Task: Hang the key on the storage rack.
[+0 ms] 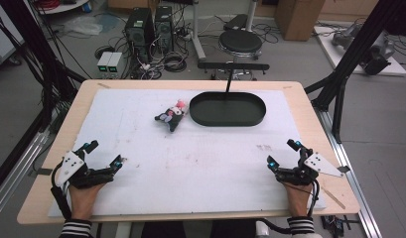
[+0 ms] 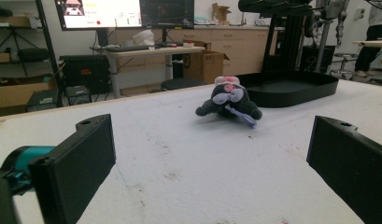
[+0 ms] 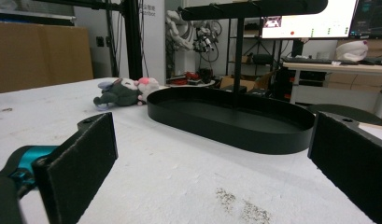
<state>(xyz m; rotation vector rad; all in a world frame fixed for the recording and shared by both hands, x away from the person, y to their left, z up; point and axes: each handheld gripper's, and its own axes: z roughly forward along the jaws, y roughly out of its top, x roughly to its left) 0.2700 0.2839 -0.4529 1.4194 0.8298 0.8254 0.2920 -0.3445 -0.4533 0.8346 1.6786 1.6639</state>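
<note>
Ahead of both tools, one plush toy lies just beside one black oval tray on the counter. Its face shows from the left tool, its back from the right tool; both are open, empty.

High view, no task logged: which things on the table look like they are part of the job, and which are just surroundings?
Likely part of the job:
plush toy, lying beside the tray
black oval tray, empty
left gripper and right gripper, both open

Just surroundings:
white mat
stool
computer towers on the floor
</note>
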